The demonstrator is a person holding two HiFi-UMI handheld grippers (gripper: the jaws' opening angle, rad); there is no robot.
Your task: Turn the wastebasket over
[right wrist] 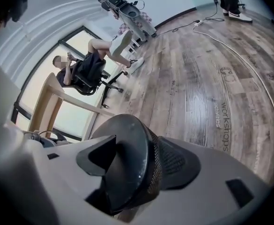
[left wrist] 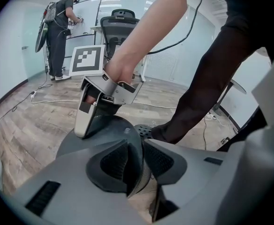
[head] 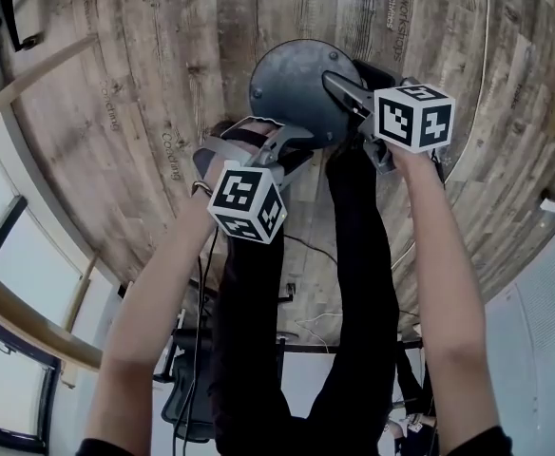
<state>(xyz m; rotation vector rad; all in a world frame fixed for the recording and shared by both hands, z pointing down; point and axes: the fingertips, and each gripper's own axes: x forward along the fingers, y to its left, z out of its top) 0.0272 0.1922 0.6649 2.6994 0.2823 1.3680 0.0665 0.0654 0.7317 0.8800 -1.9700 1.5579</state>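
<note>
The wastebasket (head: 292, 84) is black mesh with a solid round base. It is held above the wooden floor with its base turned toward me. My left gripper (head: 292, 142) holds its near edge; in the left gripper view the thin mesh wall (left wrist: 138, 172) sits pinched between the left gripper's (left wrist: 138, 165) pads. My right gripper (head: 342, 91) reaches over the basket from the right. In the right gripper view the base edge and mesh (right wrist: 127, 153) fill the gap of the right gripper (right wrist: 137, 161), touching both pads. The left gripper view also shows the right gripper (left wrist: 92, 114) lying on the base (left wrist: 104, 135).
My legs in black trousers (head: 354, 255) stand just behind the basket. An office chair (left wrist: 120, 20) and a standing person (left wrist: 57, 32) are across the room. A seated person (right wrist: 85, 69) is by the window. A cable (right wrist: 249, 64) lies on the floor.
</note>
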